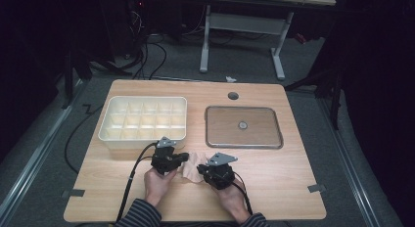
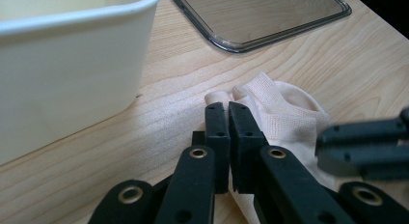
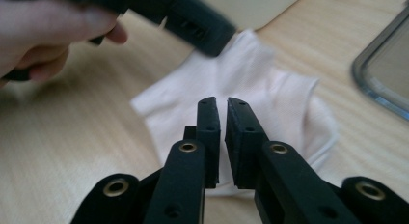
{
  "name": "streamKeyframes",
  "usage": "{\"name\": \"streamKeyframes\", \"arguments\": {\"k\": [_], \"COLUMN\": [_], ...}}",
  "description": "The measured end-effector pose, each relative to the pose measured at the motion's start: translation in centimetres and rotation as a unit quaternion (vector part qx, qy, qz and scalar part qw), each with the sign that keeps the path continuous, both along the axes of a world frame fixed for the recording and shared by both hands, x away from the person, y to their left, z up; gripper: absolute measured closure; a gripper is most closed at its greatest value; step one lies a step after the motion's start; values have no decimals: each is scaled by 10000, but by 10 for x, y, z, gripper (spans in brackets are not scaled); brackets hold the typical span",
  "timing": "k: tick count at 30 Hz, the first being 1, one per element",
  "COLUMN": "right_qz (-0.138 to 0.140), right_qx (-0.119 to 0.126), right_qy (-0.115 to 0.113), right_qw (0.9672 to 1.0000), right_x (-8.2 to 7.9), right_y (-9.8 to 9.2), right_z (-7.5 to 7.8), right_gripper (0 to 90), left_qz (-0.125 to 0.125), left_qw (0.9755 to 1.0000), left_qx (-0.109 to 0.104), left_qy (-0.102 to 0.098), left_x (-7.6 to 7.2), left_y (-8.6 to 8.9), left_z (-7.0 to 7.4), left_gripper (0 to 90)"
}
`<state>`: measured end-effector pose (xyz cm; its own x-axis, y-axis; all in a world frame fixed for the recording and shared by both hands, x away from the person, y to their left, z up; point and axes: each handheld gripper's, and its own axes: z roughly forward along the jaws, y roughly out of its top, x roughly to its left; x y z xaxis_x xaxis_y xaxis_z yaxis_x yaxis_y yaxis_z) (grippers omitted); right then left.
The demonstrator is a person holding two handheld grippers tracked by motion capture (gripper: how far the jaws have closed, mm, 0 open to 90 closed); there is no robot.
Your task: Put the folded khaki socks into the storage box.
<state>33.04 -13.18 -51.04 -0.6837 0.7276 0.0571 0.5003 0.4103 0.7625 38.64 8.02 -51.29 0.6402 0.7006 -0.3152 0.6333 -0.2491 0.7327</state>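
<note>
On the near middle of the bench [image 1: 274, 188] in the high view, a pale cloth [image 1: 193, 169] lies flat between the left gripper [image 1: 182, 157] and the right gripper [image 1: 201, 169], each held in a hand with a striped sleeve behind it. Behind the left gripper stands a white tray [image 1: 108, 120] with many compartments, and to its right lies a clear lid [image 1: 243, 145], well apart from the cloth; a small round hole [image 1: 233, 96] sits in the bench further back. Past the bench are a dark floor, loose cables [image 1: 147, 56] and the white legs of another table [image 1: 205, 41]. In the left gripper view the jaws are together, pinched on a fold at the cloth's [image 2: 284, 108] edge, with the tray's wall [image 2: 67, 74] close by and the lid [image 2: 260, 16] beyond; the right gripper [image 2: 366, 147] shows at the side. In the right gripper view the jaws stand nearly together over the cloth [image 3: 270, 93]; whether they nip it I cannot tell. The left gripper [image 3: 193, 21] reaches across the cloth's far corner.
</note>
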Motion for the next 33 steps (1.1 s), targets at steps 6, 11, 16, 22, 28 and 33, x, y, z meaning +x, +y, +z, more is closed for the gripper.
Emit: {"name": "streamKeyframes", "arguments": {"k": [6,11,16,22,28,33], "right_qz": [-179,-255,-284,-279,-284,-238], "right_qx": [21,14,-79,-167,-225,-201], "right_qy": [-46,66,145,190,163,172], "right_qw": [9998,9997,9995,9993,9992,9994], "right_x": [14,22,26,28,29,31], "right_y": [2,6,8,11,14,15], "right_z": [9,5,-2,-6,-10,-12], "right_gripper": [876,879,878,877,877,878], "left_qz": [15,19,40,26,-21,-64], "left_qw": [10000,9999,9999,9997,9996,9994], "left_qx": [-66,-112,-160,-241,-291,-330], "left_qy": [15,27,39,27,-8,-45], "left_x": [-1,-2,-4,-7,-8,-10], "left_y": [2,2,5,8,8,7], "left_z": [1,2,2,3,5,7], "left_gripper": [881,881,881,882,882,882]}}
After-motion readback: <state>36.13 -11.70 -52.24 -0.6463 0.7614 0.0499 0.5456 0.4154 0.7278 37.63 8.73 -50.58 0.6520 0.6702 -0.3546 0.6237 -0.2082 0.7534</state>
